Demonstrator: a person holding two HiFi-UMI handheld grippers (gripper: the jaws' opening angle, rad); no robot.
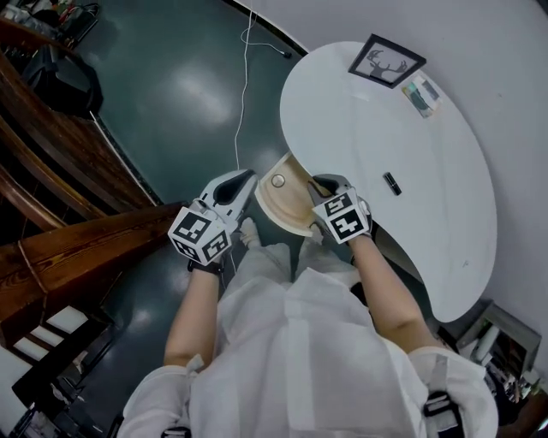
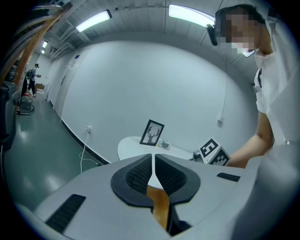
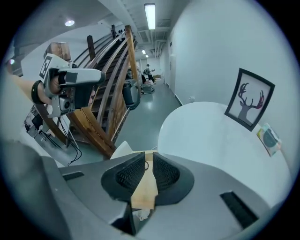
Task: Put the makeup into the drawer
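You flank the curved pale-wood drawer [image 1: 287, 210], open at the smooth oval table's [image 1: 411, 128] 8 o'clock: left gripper's [image 2: 153, 157] ribbed pads [image 2: 136, 176] together, right gripper's [image 3: 146, 157] a slit apart, both empty.

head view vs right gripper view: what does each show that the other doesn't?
Head view only: the small black item on the white table, and the marker cube on the right gripper. Right gripper view only: the corridor with its ceiling light, and the right gripper's jaws close up, narrowly apart, nothing between them. Both: the deer picture, the left gripper, the open wooden drawer.
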